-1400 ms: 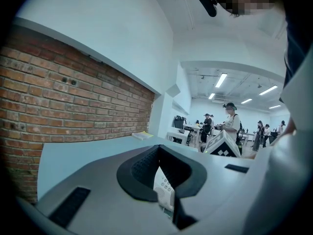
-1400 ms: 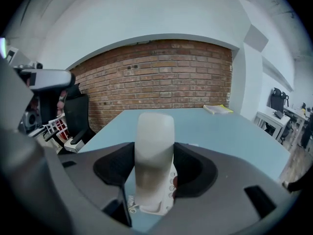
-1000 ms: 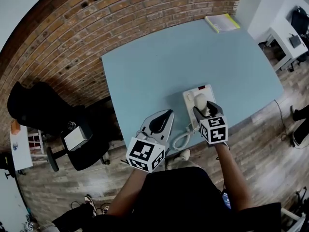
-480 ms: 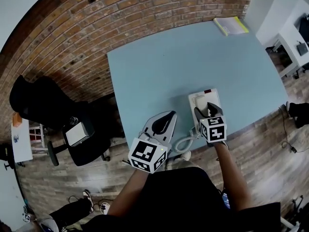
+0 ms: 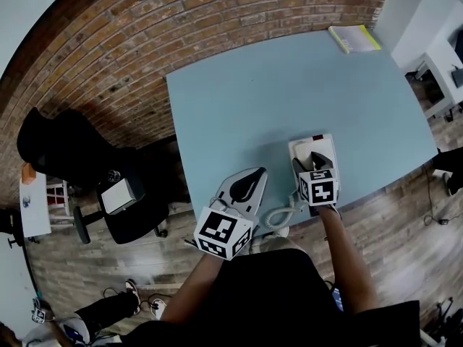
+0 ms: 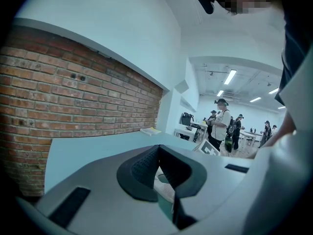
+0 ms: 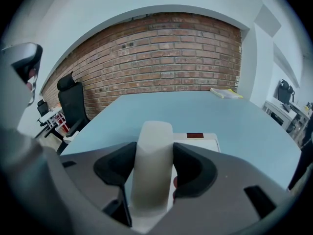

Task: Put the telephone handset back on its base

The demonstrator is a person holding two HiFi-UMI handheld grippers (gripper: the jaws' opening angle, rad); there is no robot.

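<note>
Right claw is clamped on the cream handset, one dark pad on each long side, grabbing it around mid-body so the far end pokes out ahead of the jaws. Directly under and just ahead of the claw sits the base, with a little red patch at its far end. The handset runs along the base's left half, which I'd guess is where the cradle is. I honestly can't tell if it's touching down yet or hanging just above. My take on doing this bit well: hold the handset parallel to the base's long edge, bring it straight down with no twist, and only let the jaws spread once both ends feel seated, otherwise it'll rock out. Behind the claw, toward the person, the coiled cord loops off the near edge of the table, so I'd watch that it doesn't tug the base sideways. Off to that claw's left, the left claw has its jaws pinched together on nothing, parked by the near table edge, free to steady the base if it slides.
</note>
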